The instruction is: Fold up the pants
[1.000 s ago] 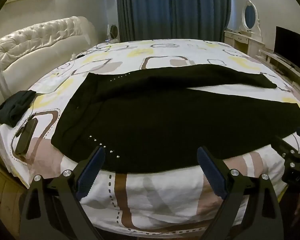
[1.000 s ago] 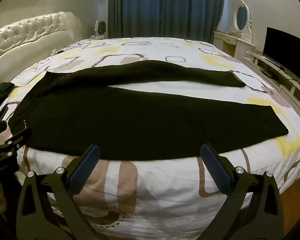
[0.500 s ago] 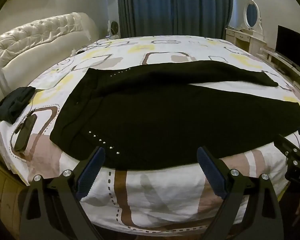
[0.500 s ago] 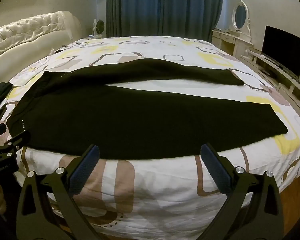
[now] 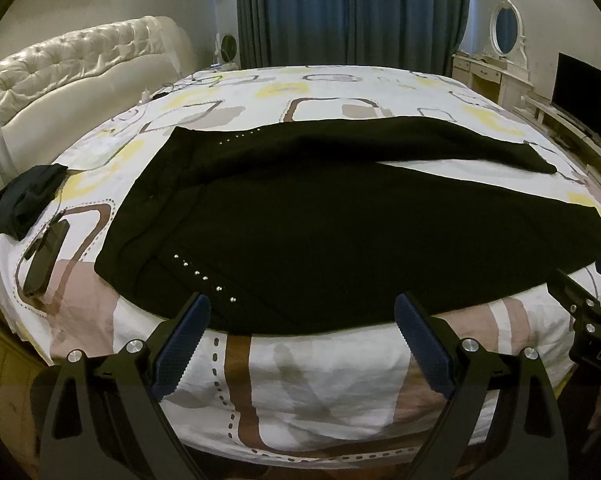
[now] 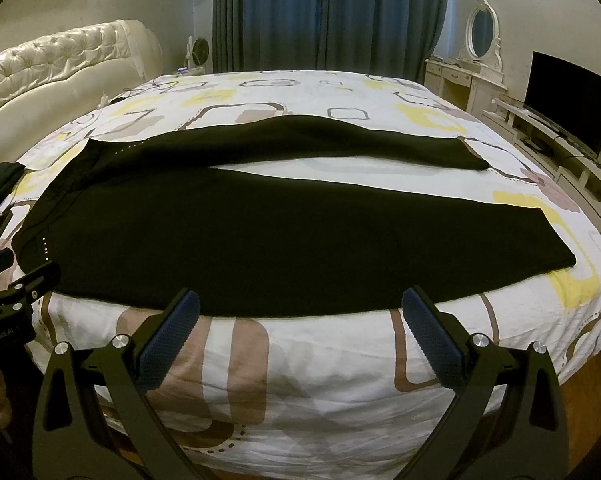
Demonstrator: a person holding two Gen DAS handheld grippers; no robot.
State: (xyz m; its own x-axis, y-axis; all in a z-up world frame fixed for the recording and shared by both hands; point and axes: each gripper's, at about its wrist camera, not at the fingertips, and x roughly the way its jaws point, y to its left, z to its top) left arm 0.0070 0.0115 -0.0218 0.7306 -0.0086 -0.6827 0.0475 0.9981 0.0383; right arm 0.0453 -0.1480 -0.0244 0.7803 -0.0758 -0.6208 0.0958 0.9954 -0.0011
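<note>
The left gripper (image 5: pixel 300 344) stood with its blue-padded fingers (image 5: pixel 180 344) spread wide and nothing between them, low in the frame just short of the near hem of the black pants (image 5: pixel 320 232). The right gripper (image 6: pixel 300 340) was the same: wide open, empty, its pads (image 6: pixel 432 340) at the bottom of its view just below the cloth edge.

The pants lay flat across the middle of both views on the patterned bedspread (image 5: pixel 320 384). The waist was at the left of the frame, marked by a row of small studs (image 5: pixel 204 278). One leg ran along the near edge of the bed, and the other angled off toward the upper right, with a wedge of bedspread showing between them.

The step in hand looked like the approach for a first grasp, with nothing folded yet. To do it well, each gripper should probably pinch only the near leg's edge, one near the waist and one toward the cuff. They should take both layers without catching the bedspread, then carry the leg evenly over onto the far one so the seams line up.

At the left of the left view lay a dark bundle (image 5: pixel 20 204) and a dark flat device (image 5: pixel 44 260), both well clear of the pants.
</note>
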